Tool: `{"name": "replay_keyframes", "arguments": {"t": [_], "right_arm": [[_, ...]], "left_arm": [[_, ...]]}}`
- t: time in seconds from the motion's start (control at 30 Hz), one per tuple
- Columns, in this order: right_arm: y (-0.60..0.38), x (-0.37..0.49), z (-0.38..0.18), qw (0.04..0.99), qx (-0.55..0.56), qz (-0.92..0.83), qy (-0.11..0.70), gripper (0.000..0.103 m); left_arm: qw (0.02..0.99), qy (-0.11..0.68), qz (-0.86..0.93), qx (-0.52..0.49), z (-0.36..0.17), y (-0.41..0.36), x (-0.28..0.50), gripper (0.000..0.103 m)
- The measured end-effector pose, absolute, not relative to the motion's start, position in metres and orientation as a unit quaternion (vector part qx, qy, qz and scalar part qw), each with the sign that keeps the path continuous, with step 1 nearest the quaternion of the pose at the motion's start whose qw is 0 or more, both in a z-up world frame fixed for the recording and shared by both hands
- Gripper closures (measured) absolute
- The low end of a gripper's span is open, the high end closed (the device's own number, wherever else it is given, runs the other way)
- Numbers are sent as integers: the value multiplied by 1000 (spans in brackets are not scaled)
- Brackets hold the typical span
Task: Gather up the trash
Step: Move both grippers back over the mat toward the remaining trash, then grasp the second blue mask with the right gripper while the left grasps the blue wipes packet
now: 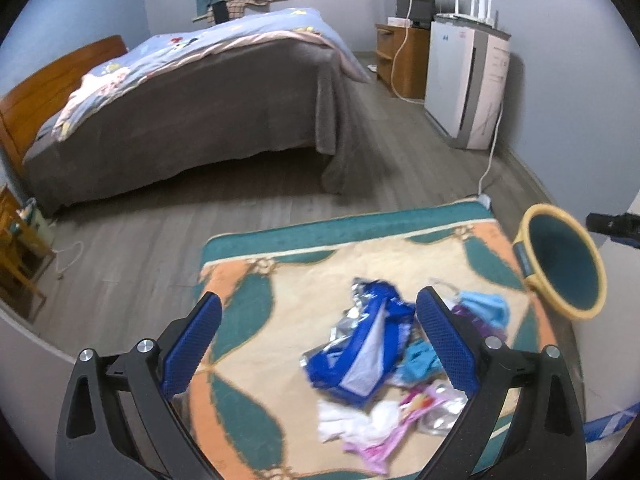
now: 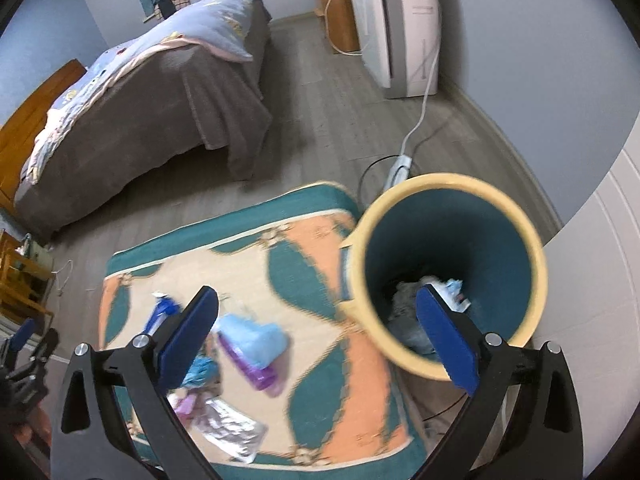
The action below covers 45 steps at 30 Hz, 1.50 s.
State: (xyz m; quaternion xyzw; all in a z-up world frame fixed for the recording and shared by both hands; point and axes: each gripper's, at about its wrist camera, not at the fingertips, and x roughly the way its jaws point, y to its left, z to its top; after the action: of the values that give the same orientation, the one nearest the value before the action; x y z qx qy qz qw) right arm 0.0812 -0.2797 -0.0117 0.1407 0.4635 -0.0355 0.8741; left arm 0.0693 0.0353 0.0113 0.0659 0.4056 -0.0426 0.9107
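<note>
Both grippers hang over the rug [image 1: 256, 308] with jaws spread wide and nothing between them. Ahead of the left gripper [image 1: 320, 344], sitting mostly in the gap between its jaws, is the pile of trash: a crumpled blue and silver wrapper [image 1: 360, 344] on top, white tissue [image 1: 360, 420] and a pink wrapper [image 1: 412, 404] nearer the jaw roots, a light blue mask [image 1: 486, 306] just past the right jaw tip. All of it looks feather-light and limp — foil and film that will crinkle flat and may slide on the pads, so a deep pinch on a bunched fold of the blue wrapper seems safer than nipping a loose edge. The right gripper [image 2: 318, 332] has the bin [image 2: 364, 236] by its right jaw, whose tip overlaps the open mouth; some scraps already lie at the bottom. The bin looks light and could tip if bumped.
</note>
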Motion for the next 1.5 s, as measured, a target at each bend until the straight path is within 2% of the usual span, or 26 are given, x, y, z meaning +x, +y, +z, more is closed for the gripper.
{"name": "replay_keyframes", "arguments": {"t": [0.33,0.63,1.1,1.5], "right_arm": [[-218,64,-40,859,120,-16,497,6],[-203,80,-72,845,83,-33,526,6],[-192,126,-105,832,44,-19,553,6],[-184,136,-142,805,36,-10,593,6]], "left_arm": [[902,414,-72,99,-4,45,68,6],[880,436,-89,165,-39,26,72,6],[846,512,-112,96,-91,25,104,7],[835,529,-117,96,-126,9,122,9]]}}
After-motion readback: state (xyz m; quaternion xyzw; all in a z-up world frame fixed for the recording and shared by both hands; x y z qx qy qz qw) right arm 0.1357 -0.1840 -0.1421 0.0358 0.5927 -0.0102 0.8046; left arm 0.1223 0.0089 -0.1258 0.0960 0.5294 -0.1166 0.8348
